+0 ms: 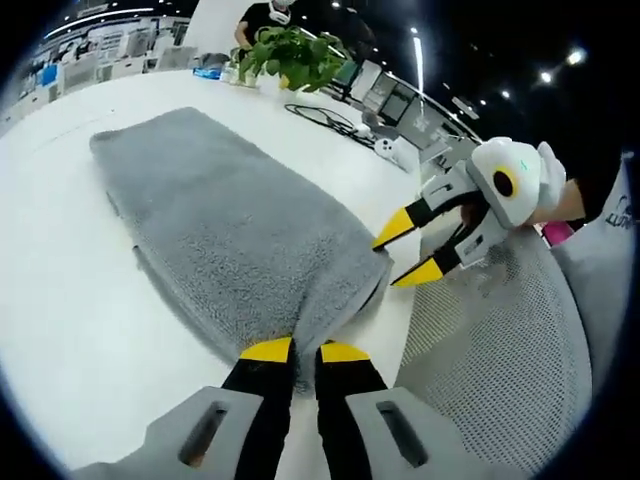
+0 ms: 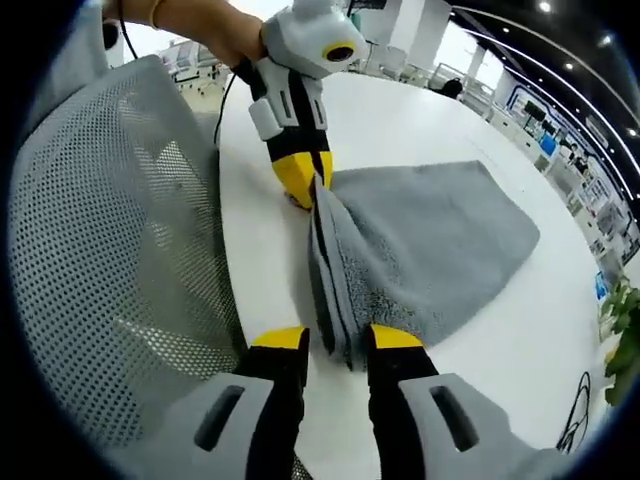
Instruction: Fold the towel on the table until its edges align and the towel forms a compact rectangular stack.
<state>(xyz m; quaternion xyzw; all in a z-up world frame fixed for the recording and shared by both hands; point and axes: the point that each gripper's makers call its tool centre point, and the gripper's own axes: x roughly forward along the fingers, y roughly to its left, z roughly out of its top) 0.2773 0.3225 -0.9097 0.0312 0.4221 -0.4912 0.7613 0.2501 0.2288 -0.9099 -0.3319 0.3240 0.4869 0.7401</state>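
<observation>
A grey towel (image 1: 230, 220) lies folded lengthwise on the white table (image 1: 60, 260). My left gripper (image 1: 305, 351) is shut on its near corner, and the cloth is pinched between the yellow tips. In the right gripper view the towel (image 2: 430, 240) runs from my right gripper (image 2: 338, 338) up to the left gripper (image 2: 305, 180), which clamps the far corner, held by a hand (image 2: 210, 25). My right gripper is open, with the towel's layered edge lying between its spread tips. In the left gripper view the right gripper (image 1: 411, 250) stands open at the towel's other near corner.
A grey mesh chair (image 1: 490, 340) sits close against the table edge, beside both grippers (image 2: 110, 220). A potted plant (image 1: 295, 55) and black cables (image 1: 325, 118) lie at the table's far side. Bare white tabletop (image 2: 420, 110) surrounds the towel.
</observation>
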